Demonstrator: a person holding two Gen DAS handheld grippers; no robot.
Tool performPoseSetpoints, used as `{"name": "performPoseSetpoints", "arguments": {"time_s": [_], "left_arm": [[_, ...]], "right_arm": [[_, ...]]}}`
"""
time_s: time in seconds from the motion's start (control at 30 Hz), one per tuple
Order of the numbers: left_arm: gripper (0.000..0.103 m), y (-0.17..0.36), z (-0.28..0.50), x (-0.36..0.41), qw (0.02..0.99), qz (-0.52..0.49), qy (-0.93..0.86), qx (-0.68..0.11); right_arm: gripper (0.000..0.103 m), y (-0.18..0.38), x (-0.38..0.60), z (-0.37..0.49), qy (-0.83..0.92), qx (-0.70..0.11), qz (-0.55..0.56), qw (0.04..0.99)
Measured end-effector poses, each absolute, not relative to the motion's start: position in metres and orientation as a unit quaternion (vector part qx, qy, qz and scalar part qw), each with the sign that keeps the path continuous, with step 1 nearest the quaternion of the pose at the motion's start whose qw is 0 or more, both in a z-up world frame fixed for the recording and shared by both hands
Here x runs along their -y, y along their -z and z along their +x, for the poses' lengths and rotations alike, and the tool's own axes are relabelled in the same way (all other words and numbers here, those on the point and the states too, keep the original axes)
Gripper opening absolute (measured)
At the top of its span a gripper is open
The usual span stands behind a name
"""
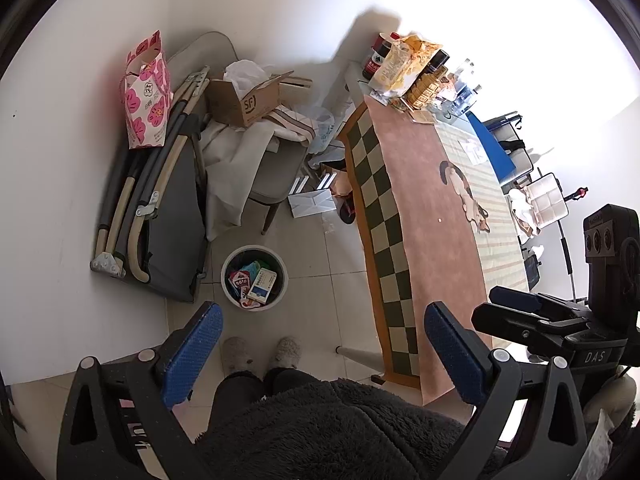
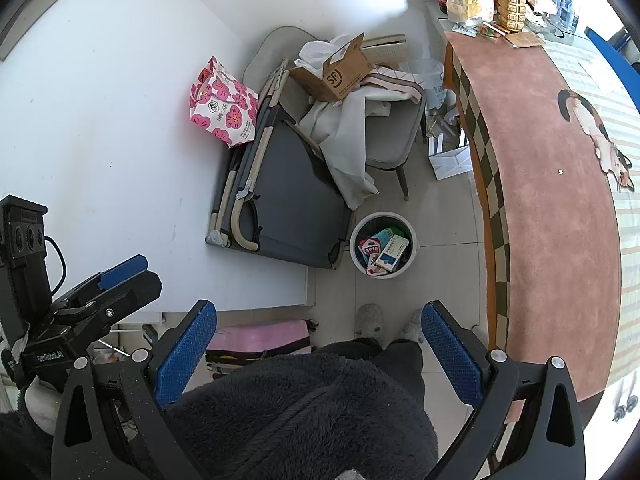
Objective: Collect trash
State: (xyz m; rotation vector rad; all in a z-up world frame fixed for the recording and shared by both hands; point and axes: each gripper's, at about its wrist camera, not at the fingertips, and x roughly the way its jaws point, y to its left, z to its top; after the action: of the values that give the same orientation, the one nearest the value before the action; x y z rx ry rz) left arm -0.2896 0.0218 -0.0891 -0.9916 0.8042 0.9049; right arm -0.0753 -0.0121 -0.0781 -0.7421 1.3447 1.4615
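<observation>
1. Tiled floor [image 1: 312, 256] – pale, meeting a white wall [image 1: 80, 200].
2. Table [image 1: 436, 216] – pink cloth with checkered border; bottles and snack bags at its far end.
3. Folded cot [image 1: 168, 240] and grey chair [image 1: 276, 172] piled with cloth and a cardboard box [image 1: 248, 100].
4. Left gripper [image 1: 324, 356], right gripper [image 2: 316, 354] – both wide apart, holding nothing, above the person's dark fleece.
5. White bin [image 1: 255, 278] – on the floor just beyond the slippers, between cot and table.
6. Trash [image 2: 384, 254] – boxes and wrappers, inside the bin.
</observation>
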Motion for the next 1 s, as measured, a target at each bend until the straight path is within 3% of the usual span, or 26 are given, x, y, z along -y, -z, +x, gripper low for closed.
{"name": "performPoseSetpoints", "arguments": {"time_s": [1.0], "left_arm": [[0.103, 0.0886, -0.2898, -0.0218, 0.708, -0.448, -0.409, -0.362]], "right_arm": [[0.103, 0.0788, 0.0162, -0.0784, -0.601, -0.556, -0.307, 0.485]]}}
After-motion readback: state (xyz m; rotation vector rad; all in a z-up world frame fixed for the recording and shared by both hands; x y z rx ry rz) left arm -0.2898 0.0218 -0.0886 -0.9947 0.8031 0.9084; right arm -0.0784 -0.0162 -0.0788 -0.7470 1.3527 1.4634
